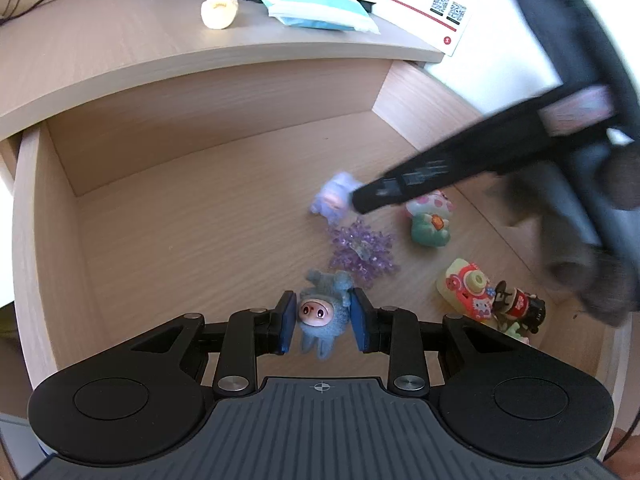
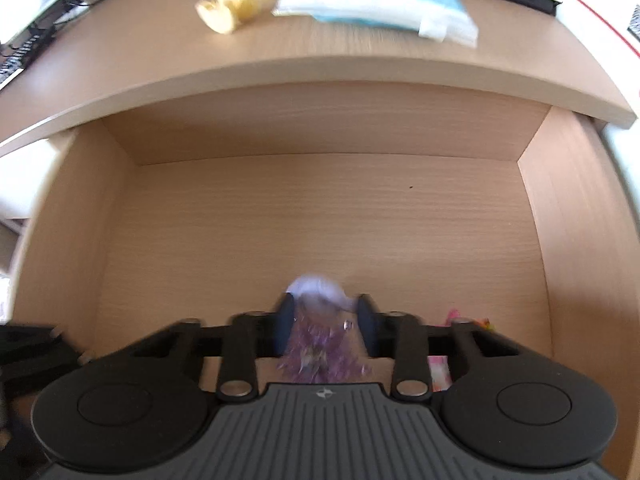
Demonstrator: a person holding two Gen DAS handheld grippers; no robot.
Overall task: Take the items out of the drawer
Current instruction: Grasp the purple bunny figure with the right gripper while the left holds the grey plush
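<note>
- Landmark: the open wooden drawer [image 1: 120,216], pulled out from under the table [image 1: 120,40]. All positions below are given relative to it.
- Left tool [image 1: 323,322]: low over the drawer's near side. Its blue pads press on both sides of a blue fuzzy doll [image 1: 322,314] with a pink face; the doll sits between the jaws, which are partly closed on it.
- Right tool [image 2: 325,322]: reaching into the drawer's middle from the right side. The wrist view is blurred by motion. Its jaws are drawn in on a pale lilac toy [image 2: 318,292], which shows at the fingertips. In the left wrist view the same toy [image 1: 334,196] sits at the tip of the dark tool.
- Purple crystal cluster [image 1: 362,250]: on the drawer floor, between the lilac toy and the blue doll; in the right wrist view it lies directly beneath the right tool.
- Green and pink figurine [image 1: 428,220]: on the drawer floor, right of the crystal cluster.
- Yellow toy camera [image 1: 466,290] and a small dark figure [image 1: 518,308]: near the drawer's right front corner, just beside each other.
- On the table behind the drawer: a cream-coloured round object [image 1: 219,11] and a white and blue packet [image 1: 316,6], apart from each other.
</note>
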